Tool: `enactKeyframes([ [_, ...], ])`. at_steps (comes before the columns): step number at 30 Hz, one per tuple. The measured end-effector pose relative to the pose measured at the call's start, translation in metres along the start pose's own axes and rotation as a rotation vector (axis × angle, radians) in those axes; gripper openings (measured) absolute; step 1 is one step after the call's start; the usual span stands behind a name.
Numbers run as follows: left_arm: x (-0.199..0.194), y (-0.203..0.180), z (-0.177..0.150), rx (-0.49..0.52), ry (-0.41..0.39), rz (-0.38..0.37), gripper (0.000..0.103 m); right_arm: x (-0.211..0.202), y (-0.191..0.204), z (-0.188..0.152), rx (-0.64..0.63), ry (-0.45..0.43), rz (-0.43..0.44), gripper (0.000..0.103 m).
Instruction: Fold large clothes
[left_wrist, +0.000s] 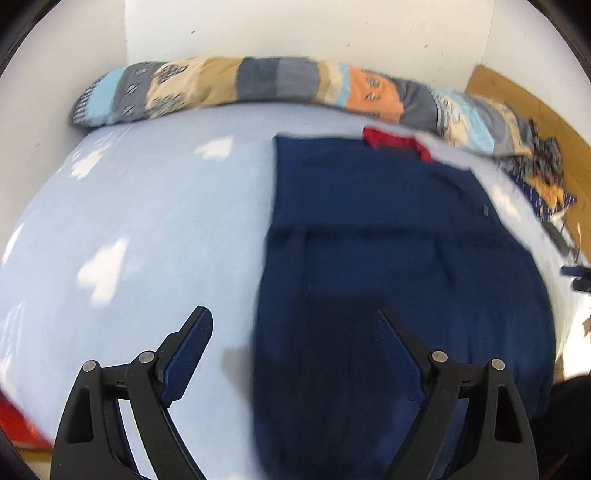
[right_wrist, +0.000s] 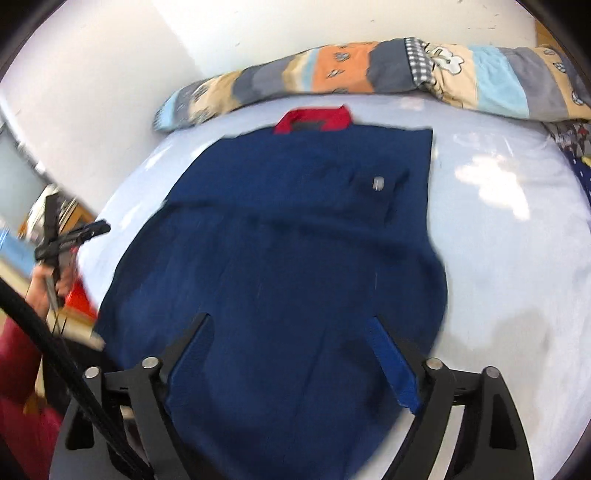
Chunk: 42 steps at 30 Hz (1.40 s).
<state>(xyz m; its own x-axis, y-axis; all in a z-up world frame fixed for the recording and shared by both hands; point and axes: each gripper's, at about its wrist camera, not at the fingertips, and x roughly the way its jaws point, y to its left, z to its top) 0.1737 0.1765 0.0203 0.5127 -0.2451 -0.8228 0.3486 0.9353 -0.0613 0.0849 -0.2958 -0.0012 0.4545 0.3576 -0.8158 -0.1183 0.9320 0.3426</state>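
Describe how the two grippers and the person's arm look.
Left gripper and right gripper: black linkage frames with silver pivot pins and textured blue pads on the fingers. A black braided cable crosses the right view, beside a dark red sleeve.

A home bedroom: bed (right_wrist: 517, 258) with a rolled patterned quilt (right_wrist: 369, 70).
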Motion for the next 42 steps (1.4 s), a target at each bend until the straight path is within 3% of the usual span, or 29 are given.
enactKeyframes([
  [3,-0.021,0.012,-0.056,-0.122,0.024,0.089,0.089,-0.013,0.006,-0.041,-0.011,0.037,-0.06,0.09],
  [6,-0.022,0.015,-0.103,-0.308,0.086,0.084,0.089,-0.014,0.007,-0.069,0.16,0.026,-0.078,0.091],
  [9,-0.018,0.012,-0.125,-0.376,0.105,0.119,0.089,-0.013,0.013,-0.089,0.316,-0.036,-0.105,0.091],
  [12,-0.017,-0.002,-0.133,-0.333,0.104,0.169,0.089,-0.006,0.013,-0.115,0.471,-0.079,-0.164,0.091],
  [17,-0.001,-0.012,-0.137,-0.259,0.162,0.247,0.089,0.022,-0.007,-0.149,0.682,-0.019,-0.242,0.091],
  [19,-0.007,-0.018,-0.142,-0.224,0.141,0.299,0.089,0.021,-0.009,-0.155,0.692,0.001,-0.317,0.091],
  [21,-0.007,-0.018,-0.143,-0.208,0.147,0.284,0.089,0.024,-0.01,-0.159,0.7,0.006,-0.273,0.091],
  [26,0.022,-0.006,-0.151,-0.279,0.328,0.14,0.089,0.061,0.003,-0.154,0.61,0.142,-0.203,0.092],
  [27,0.026,-0.006,-0.153,-0.275,0.346,0.136,0.089,0.066,0.009,-0.153,0.573,0.151,-0.229,0.091],
  [29,0.032,-0.004,-0.155,-0.275,0.372,0.128,0.089,0.073,0.017,-0.149,0.512,0.162,-0.258,0.083],
  [31,0.033,-0.002,-0.156,-0.282,0.37,0.119,0.088,0.074,0.021,-0.146,0.49,0.16,-0.263,0.046],
  [32,0.033,-0.002,-0.156,-0.283,0.37,0.11,0.079,0.074,0.021,-0.146,0.488,0.16,-0.258,0.038],
  [33,0.032,-0.003,-0.156,-0.281,0.367,0.091,0.072,0.072,0.02,-0.146,0.495,0.151,-0.252,0.021],
  [34,0.028,-0.006,-0.155,-0.269,0.359,0.077,0.059,0.068,0.018,-0.145,0.507,0.136,-0.236,0.018],
  [35,0.023,-0.009,-0.154,-0.257,0.337,0.072,0.037,0.057,0.018,-0.155,0.522,0.121,-0.208,0.017],
  [37,0.015,-0.015,-0.153,-0.235,0.306,0.07,0.023,0.048,0.017,-0.154,0.541,0.091,-0.166,0.015],
  [42,-0.012,-0.016,-0.146,-0.218,0.239,-0.001,0.017,0.023,0.026,-0.144,0.539,0.023,-0.078,0.015],
])
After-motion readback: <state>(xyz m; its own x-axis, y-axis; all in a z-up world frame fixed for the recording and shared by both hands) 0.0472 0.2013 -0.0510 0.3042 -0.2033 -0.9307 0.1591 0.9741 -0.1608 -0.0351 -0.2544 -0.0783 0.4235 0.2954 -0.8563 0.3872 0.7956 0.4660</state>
